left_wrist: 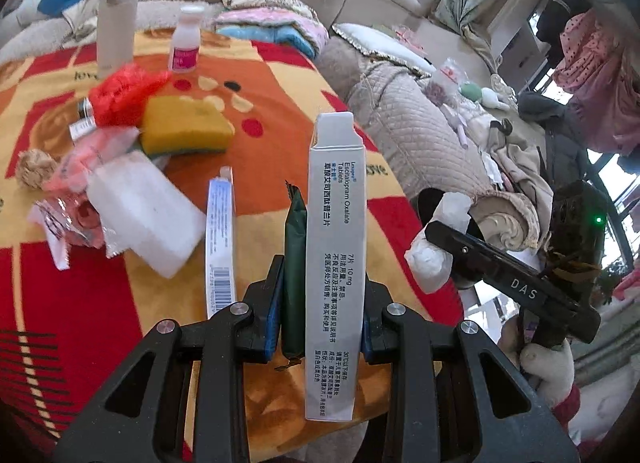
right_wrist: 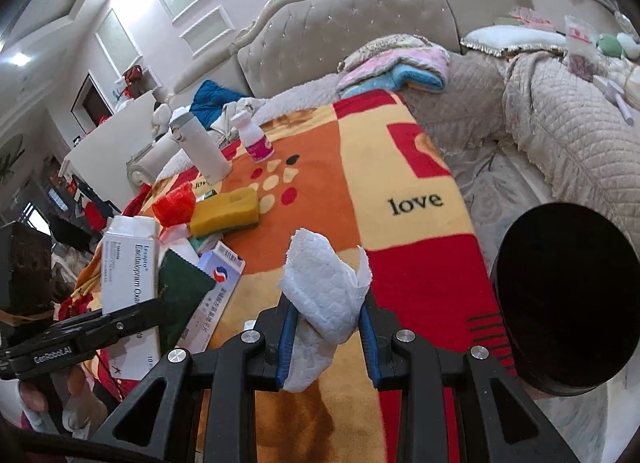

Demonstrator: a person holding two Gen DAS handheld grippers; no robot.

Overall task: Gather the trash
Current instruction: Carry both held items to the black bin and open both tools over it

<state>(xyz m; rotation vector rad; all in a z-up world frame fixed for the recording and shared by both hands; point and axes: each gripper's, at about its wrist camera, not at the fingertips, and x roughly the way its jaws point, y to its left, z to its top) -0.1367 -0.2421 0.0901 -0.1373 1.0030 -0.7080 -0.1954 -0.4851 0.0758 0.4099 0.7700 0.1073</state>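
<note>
**Both grippers loaded over the blanket**

Counted on the blanket [right_wrist: 416, 199]: one white tumbler [left_wrist: 116, 23], one small bottle [left_wrist: 185, 41] with a pink label, one red mesh wad [left_wrist: 120, 93], one yellow sponge [left_wrist: 186, 127], one white foam block [left_wrist: 144, 215], one crinkled pink wrapper [left_wrist: 76, 199], one narrow blue-and-white box [left_wrist: 220, 239] lying flat. They fill the left half of the left wrist view; the tumbler and bottle stand upright at the upper left, the rest lie in a loose heap below them, the sponge touching the mesh wad.

The left gripper [left_wrist: 320, 327] is at lower centre of its view, jaws narrowed to a slim gap and clamping two things side by side: one grey-white pill box [left_wrist: 336, 247], standing on end with its flap up, and one dark green sachet [left_wrist: 294, 263] pressed against the box's left face. In the right wrist view the same pair appears at the left edge.

The right gripper [right_wrist: 326, 339] is at lower centre of its view, jaws partly closed on one crumpled white tissue [right_wrist: 324, 295], which bulges above and below the pads.

One black round bin [right_wrist: 568, 295] shows at the right edge of the right wrist view, beside the blanket, apart from the tissue.
</note>
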